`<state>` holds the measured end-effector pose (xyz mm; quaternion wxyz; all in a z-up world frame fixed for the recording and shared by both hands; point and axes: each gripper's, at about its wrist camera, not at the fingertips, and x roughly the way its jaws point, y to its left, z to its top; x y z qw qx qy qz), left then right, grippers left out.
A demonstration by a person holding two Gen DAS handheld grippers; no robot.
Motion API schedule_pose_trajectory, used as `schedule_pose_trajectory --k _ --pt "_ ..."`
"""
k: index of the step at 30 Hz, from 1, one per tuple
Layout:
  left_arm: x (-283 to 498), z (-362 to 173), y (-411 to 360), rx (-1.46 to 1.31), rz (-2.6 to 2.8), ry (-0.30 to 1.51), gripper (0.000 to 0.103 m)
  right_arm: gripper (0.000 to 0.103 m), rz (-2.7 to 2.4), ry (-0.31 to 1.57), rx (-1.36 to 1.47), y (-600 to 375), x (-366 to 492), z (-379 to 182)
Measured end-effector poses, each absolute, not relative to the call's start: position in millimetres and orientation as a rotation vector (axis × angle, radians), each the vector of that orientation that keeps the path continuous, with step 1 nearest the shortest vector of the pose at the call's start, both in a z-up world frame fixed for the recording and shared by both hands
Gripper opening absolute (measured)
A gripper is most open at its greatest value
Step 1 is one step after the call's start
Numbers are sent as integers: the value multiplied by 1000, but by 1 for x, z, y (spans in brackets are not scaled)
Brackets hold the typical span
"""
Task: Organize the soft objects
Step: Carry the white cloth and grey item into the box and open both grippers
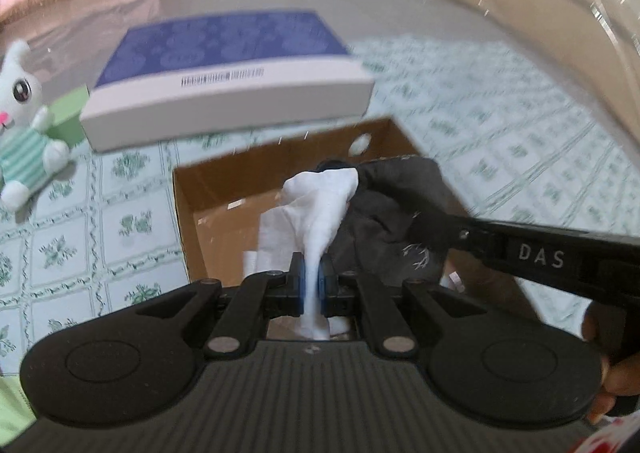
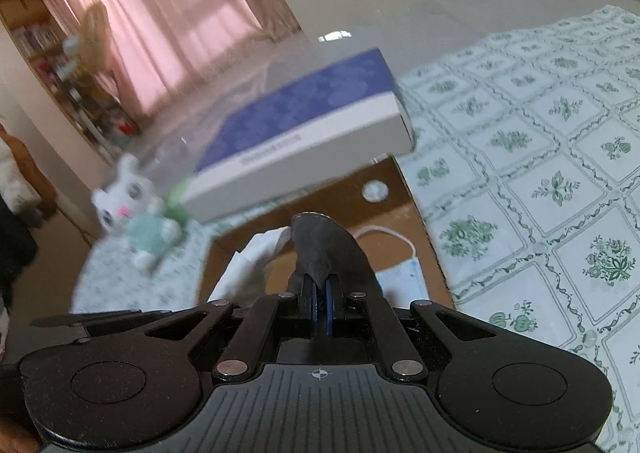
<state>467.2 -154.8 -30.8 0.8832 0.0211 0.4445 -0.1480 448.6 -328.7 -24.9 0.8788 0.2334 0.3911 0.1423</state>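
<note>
Two cloths held above an open brown cardboard box [image 1: 224, 189]
A white soft cloth [image 1: 320, 205] was clamped in the left gripper [image 1: 313, 277], a dark grey cloth [image 2: 324, 245] in the right gripper [image 2: 323, 303]

Left gripper [image 1: 313, 277]: pitched steeply downward, jaws closed, the blue pads [image 1: 301, 281] pressed on a bunched white cloth [image 1: 320, 209] that is pinched between them. Right gripper [image 2: 320, 303]: tilted downward, jaws closed, a fold of dark grey cloth [image 2: 326, 243] clamped between its blue pads [image 2: 330, 303]. In the left wrist view the right gripper's black body is seen entering from the right edge, and a hand [image 1: 600, 369] is partly seen wrapped around its grip. The two grippers are held close together, side by side.
</note>
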Motion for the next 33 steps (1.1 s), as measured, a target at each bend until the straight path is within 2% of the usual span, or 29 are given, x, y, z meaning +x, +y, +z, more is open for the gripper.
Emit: schedule_pose_trajectory --k 11,17,19,22,25,27,33 --pt "488 -68 -166 151 -313 975 8 4 235 903 186 -292 474 -61" --pt "487 -71 -163 167 -317 971 17 5 230 922 176 -292 475 -76" --pt "484 -69 -163 180 -311 965 27 5 235 915 194 -294 475 -74" --pt "477 -61 -162 177 -323 937 41 16 238 913 247 -302 473 -70" --pt "470 -53 -159 165 -330 916 44 34 247 888 301 -310 465 -62" --pt "464 -46 -158 160 -335 900 45 57 259 870 327 -313 459 -55" --pt "438 -18 -153 156 -361 833 54 64 265 783 400 -328 433 -28"
